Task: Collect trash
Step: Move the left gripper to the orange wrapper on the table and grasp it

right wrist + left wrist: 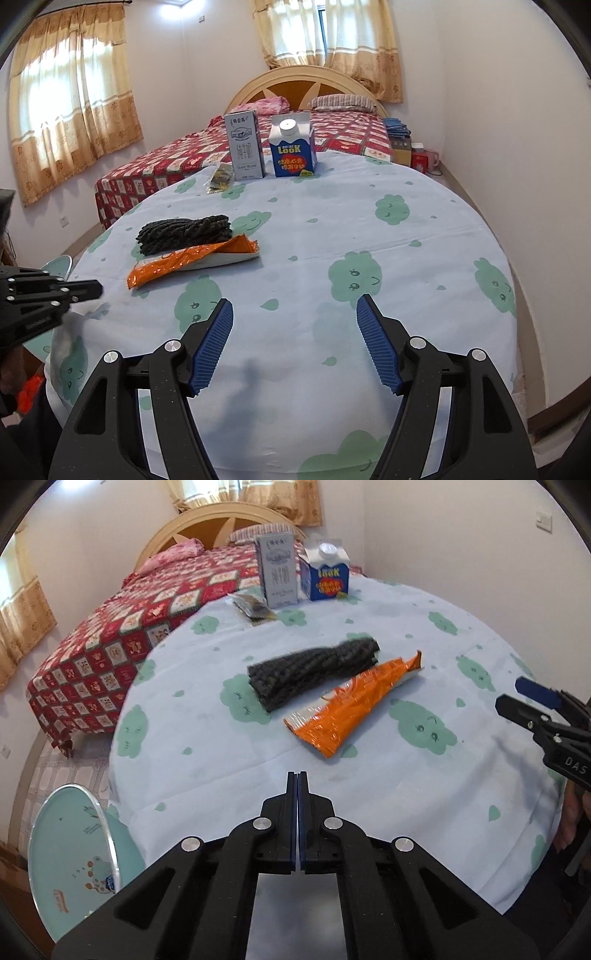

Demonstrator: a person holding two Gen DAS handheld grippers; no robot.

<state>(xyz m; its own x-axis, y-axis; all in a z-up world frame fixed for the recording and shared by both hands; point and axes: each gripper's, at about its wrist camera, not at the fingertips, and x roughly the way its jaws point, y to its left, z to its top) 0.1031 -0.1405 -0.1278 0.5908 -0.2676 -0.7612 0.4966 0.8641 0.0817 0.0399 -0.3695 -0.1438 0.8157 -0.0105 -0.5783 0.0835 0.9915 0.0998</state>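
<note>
Across the middle of both views spreads the round surface (424, 236), draped in a pale blue cloth with green cloud faces, and beyond it at twelve o'clock stands a bed (177, 158) under a red patchwork cover; beside the surface at about eight o'clock in the left wrist view sits a teal bin (70, 849), its mouth tilted toward the camera, probably placed there to receive the trash; at the far rim, near twelve o'clock, two cartons stand upright close together, a grey milk carton (245, 146) and a blue carton (293, 147) with a white cap, and to their left lies a small clear packet (220, 179) with dark contents, flat on the cloth; nearer the centre a dark bundle (312, 672) of knitted or corded stuff lies on its side, and touching its near edge lies the orange wrapper (352, 701), crumpled foil with a white inner face showing at one end, flattened and apparently empty, so it should pinch easily; the left gripper (297, 775) has its jaws pressed together with nothing between them, hovering low and aimed toward the wrapper at about one o'clock; the right gripper (294, 310) has its blue ribbed pads spread wide, over bare cloth, well apart from any trash, seemingly readied for a first grab.
</note>
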